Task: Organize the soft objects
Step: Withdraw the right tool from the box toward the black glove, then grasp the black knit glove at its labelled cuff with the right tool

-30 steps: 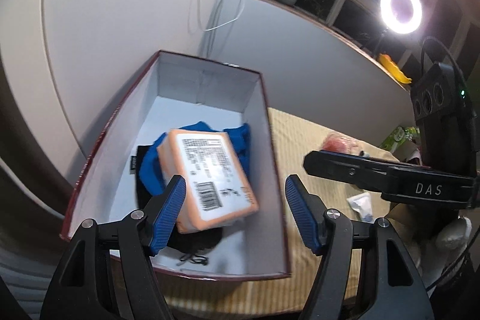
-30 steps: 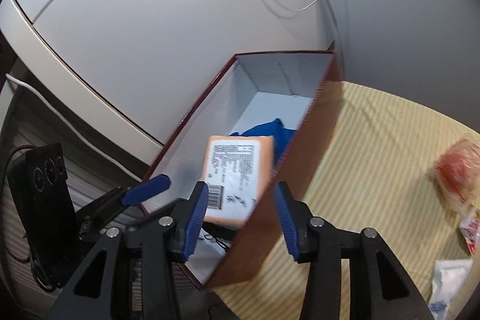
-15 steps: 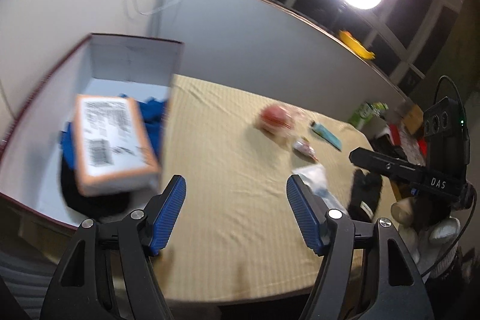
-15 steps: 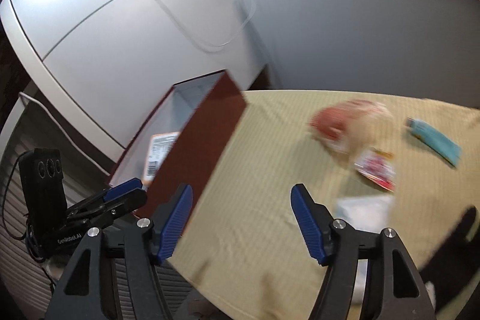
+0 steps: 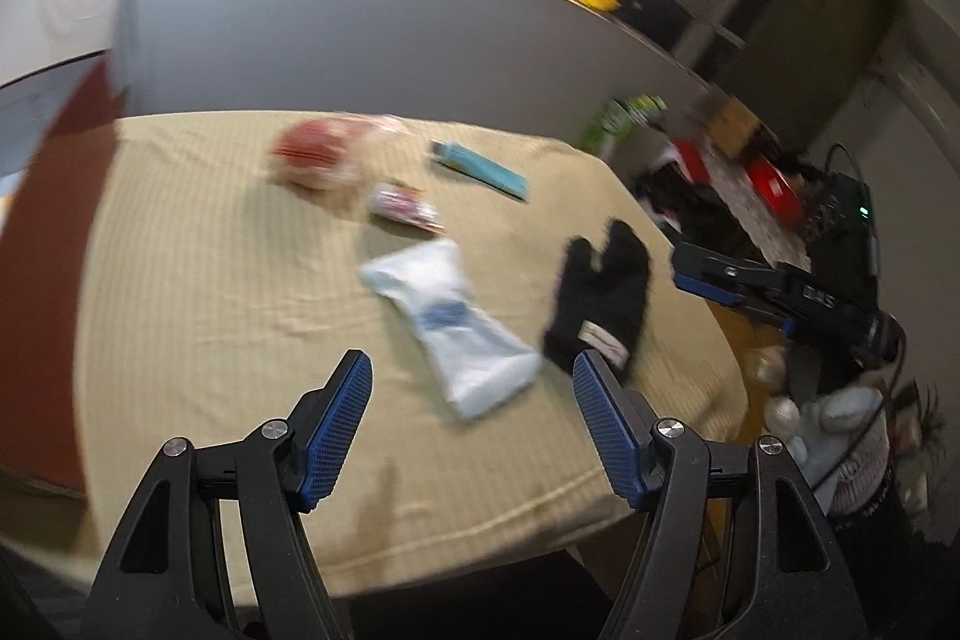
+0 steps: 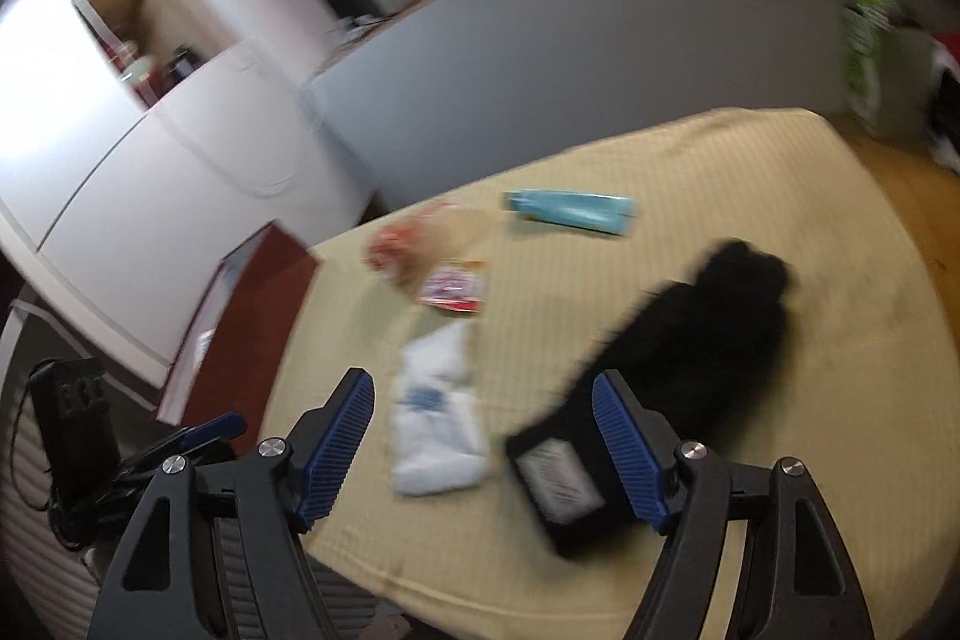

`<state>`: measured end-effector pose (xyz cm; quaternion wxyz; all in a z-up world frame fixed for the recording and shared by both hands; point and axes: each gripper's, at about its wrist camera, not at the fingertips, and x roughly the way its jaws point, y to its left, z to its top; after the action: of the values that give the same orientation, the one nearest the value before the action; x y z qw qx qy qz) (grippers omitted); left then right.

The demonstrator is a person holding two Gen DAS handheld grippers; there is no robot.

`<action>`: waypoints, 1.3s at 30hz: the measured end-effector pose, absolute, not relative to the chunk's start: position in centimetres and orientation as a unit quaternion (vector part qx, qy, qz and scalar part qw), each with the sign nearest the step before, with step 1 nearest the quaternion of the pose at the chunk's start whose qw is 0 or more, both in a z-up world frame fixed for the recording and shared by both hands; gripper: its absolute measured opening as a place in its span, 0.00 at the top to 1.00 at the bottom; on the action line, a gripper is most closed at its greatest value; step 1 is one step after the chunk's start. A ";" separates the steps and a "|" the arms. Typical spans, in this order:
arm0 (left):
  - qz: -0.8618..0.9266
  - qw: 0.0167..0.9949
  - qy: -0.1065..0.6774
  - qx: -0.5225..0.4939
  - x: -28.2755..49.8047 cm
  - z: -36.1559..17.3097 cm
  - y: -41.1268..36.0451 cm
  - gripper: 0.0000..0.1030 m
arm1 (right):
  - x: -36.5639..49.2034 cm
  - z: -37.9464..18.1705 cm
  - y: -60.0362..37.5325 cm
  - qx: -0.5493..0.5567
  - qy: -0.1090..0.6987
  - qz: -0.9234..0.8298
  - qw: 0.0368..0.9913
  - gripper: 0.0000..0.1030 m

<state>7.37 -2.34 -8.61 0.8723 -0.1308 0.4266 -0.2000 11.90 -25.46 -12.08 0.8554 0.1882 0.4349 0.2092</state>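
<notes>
Both grippers hang empty with fingers wide, apparently ready for a fresh pick: the left gripper (image 5: 471, 421) faces the white pack (image 5: 447, 334), the right gripper (image 6: 483, 445) the black glove (image 6: 666, 370) just right of it. The red pouch (image 5: 318, 154), small packet (image 5: 402, 208) and blue tube (image 5: 480, 169) lie farther off on the cloth (image 5: 210, 280), and the box (image 6: 240, 322) that collects them stands at the far left edge.

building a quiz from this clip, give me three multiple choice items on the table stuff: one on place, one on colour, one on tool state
1. What lies right of the white pouch in the left wrist view?
A) black mitten B) teal tube C) red box

2. Colour of the tube?
A) yellow B) teal C) black

3. The left tool and right tool are:
A) both shut on cloth B) one holding C) both open, empty

Answers: 1 A, the black mitten sits beside the pouch; 2 B, it shows teal; 3 C, nothing sits between either tool's fingers.
</notes>
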 end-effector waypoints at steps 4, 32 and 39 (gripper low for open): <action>-0.239 0.858 0.443 -0.106 8.6 -9.1 -6.2 0.32 | 12.0 -13.9 -28.2 0.212 0.453 0.185 0.846 0.30; -0.283 0.799 0.531 -0.006 14.8 -13.6 -17.0 0.31 | 15.5 -19.3 -29.8 0.234 0.535 0.193 0.789 0.30; -0.286 0.795 0.535 -0.007 15.1 -14.3 -17.2 0.31 | 15.9 -20.0 -29.2 0.244 0.542 0.202 0.779 0.33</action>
<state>15.10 -17.25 -14.30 0.7947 -0.0074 0.5352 -0.2862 15.88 -29.21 -20.00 0.7786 0.2436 0.5419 0.2017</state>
